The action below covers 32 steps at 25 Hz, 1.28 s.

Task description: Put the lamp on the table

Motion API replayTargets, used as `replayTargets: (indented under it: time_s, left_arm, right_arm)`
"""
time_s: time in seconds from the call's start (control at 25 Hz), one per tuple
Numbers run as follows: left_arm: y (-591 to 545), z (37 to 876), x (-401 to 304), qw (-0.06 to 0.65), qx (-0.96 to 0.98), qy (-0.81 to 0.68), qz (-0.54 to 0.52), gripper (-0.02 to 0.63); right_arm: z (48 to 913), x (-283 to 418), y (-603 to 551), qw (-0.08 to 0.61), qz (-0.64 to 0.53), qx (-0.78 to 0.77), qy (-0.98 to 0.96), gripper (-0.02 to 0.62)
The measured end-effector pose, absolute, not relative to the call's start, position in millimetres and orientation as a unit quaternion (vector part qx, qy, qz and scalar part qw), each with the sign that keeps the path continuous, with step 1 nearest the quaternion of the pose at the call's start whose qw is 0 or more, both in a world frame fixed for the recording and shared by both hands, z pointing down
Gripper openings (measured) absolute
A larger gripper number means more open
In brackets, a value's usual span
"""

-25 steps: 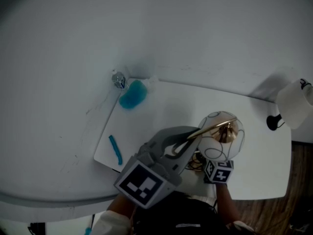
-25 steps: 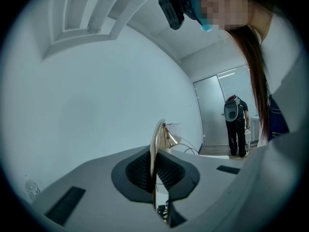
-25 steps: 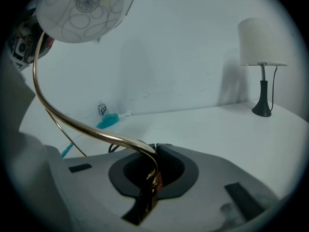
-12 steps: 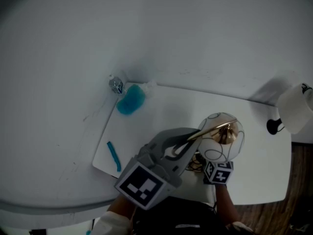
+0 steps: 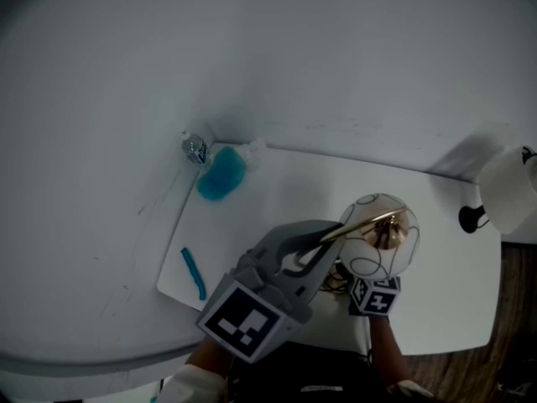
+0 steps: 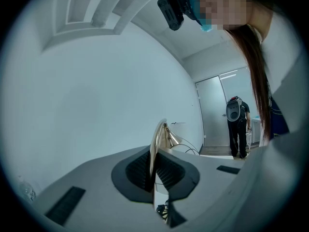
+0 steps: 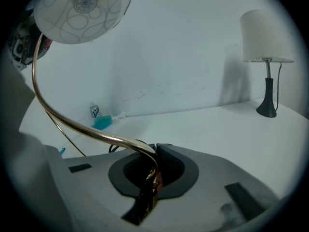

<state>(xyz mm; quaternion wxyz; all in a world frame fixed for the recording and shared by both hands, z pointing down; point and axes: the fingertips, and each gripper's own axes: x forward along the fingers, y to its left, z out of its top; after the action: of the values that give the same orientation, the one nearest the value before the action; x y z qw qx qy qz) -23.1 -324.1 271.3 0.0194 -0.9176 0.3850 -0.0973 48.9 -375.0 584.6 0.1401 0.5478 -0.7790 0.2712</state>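
The lamp has a white globe shade (image 5: 377, 243) with ring patterns and a curved brass stem (image 5: 362, 222). I hold it above the near side of the white table (image 5: 277, 191). My left gripper (image 5: 323, 243) is shut on the thin brass stem (image 6: 155, 146), which runs between its dark pads (image 6: 140, 170). My right gripper (image 5: 352, 277) grips the lower end of the stem (image 7: 72, 124), which sits pinched between its jaws (image 7: 153, 170); those jaws are just starting to open. The shade (image 7: 82, 8) hangs above the right gripper. The lamp's base is hidden.
A second lamp with a white cylinder shade (image 5: 508, 193) and black foot (image 7: 266, 108) stands at the table's far right corner. A blue bottle (image 5: 220, 175) lies at the far left corner and a small blue stick (image 5: 193, 273) at the left edge. A person (image 6: 237, 124) stands by a far door.
The head view has drifted a little, so the bottle and table edge sit slightly further left. The lamp and both grippers keep their places.
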Motion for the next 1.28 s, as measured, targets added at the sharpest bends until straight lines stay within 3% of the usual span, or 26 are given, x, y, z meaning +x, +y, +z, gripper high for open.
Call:
replayTargets:
  time_s: [1.28]
  left_arm:
    - [-324.3,278.7,-18.9,0.025,-0.927,0.368,-0.073,0.006]
  right_arm:
    - [600.7,45.3,-380.4,0.136,0.261,0.556,-0.777,0.011]
